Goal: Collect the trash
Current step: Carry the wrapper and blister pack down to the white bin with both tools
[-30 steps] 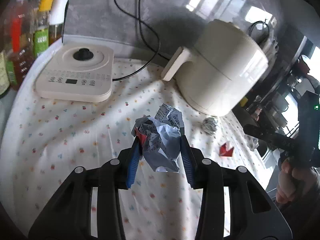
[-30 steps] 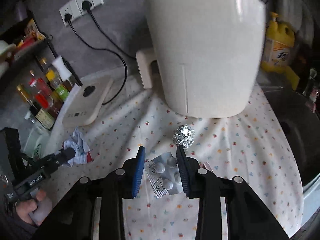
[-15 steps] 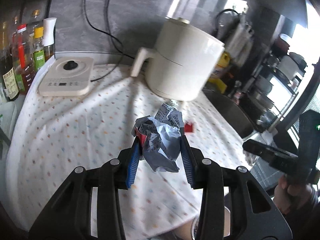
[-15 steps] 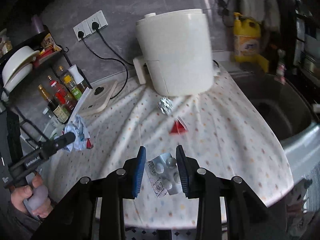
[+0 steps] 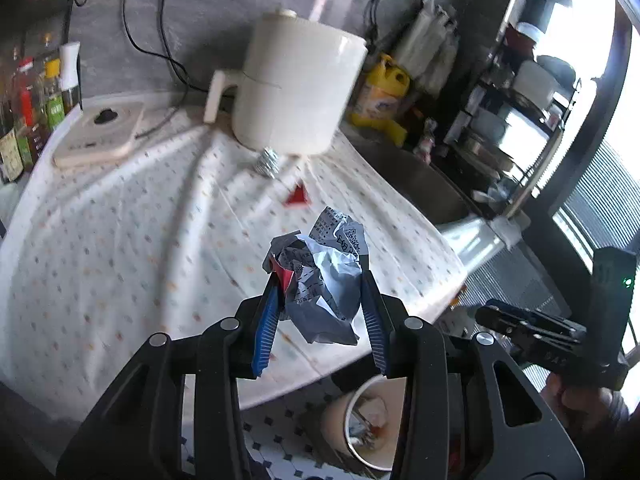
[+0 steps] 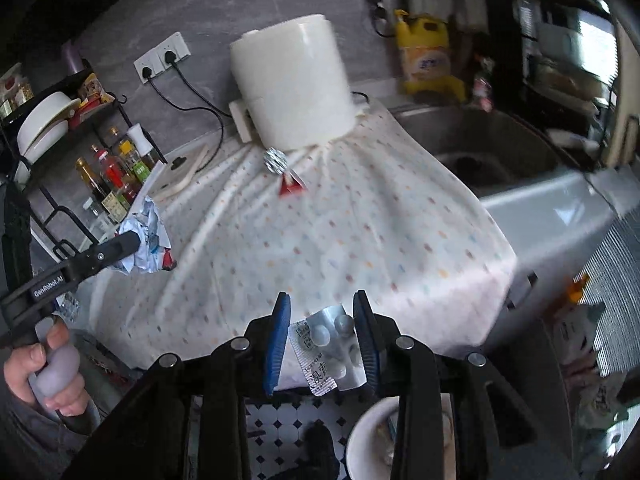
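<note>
My left gripper (image 5: 320, 304) is shut on a crumpled paper ball (image 5: 324, 280), held above the front edge of the table; it also shows in the right wrist view (image 6: 146, 242). My right gripper (image 6: 322, 334) is shut on a silver pill blister pack (image 6: 330, 350), held past the table's front edge. A white waste bin (image 5: 360, 424) with trash inside stands on the floor below both grippers; it also shows in the right wrist view (image 6: 372, 436). A foil ball (image 5: 269, 162) and a red paper scrap (image 5: 297, 197) lie on the dotted tablecloth (image 5: 120, 240).
A white air fryer (image 5: 292, 88) stands at the back of the table, with a flat white appliance (image 5: 100, 136) to its left. Sauce bottles (image 5: 32, 112) line the far left. A sink (image 6: 480, 148) lies to the right, with a yellow detergent bottle (image 6: 428, 56) behind it.
Both grippers have pulled back and up from the table with their trash still held. The waste bin on the floor has come into view under them.
</note>
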{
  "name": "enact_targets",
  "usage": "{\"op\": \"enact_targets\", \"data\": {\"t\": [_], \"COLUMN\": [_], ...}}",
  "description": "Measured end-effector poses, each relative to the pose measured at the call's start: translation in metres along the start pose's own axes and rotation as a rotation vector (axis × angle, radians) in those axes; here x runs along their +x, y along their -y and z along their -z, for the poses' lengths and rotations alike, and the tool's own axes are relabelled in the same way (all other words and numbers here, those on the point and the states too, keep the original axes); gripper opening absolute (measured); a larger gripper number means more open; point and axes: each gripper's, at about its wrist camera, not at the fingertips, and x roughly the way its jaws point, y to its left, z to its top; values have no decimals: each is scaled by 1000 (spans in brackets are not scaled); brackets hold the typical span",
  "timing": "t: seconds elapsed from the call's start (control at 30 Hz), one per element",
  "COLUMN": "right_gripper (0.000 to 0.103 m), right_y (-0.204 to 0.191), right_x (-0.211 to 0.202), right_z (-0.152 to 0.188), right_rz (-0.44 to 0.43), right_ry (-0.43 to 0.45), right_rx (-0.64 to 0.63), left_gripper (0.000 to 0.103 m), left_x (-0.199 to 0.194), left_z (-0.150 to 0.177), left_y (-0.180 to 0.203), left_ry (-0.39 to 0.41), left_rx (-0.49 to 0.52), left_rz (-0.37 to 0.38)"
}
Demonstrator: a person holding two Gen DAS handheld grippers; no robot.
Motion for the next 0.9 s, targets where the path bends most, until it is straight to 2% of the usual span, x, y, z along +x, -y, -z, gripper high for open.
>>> {"op": "enact_targets", "data": {"t": [0.2,0.47,0.57,0.6,0.9], "right_gripper": [33,36,65,69,71], "right_y": [31,58,66,68,98], "right_x": [-12,-19,-25,-28,-55], "right_z": [40,72,80,82,111], "right_rz": [13,33,37,42,92], "right_ry": [-22,-33,-22,-13,1], "right_rx": [44,95,120,126,195], "left_gripper": [40,40,40,40,40], "left_x": [0,7,13,15,30], "left_z": [32,69,82,85,106], "left_y": [31,60,69,73,103], "left_ry": [-35,-92,-119,-126,-177], "left_rx": [37,68,81,85,124], "left_rz": [-1,17,29,32,85]}}
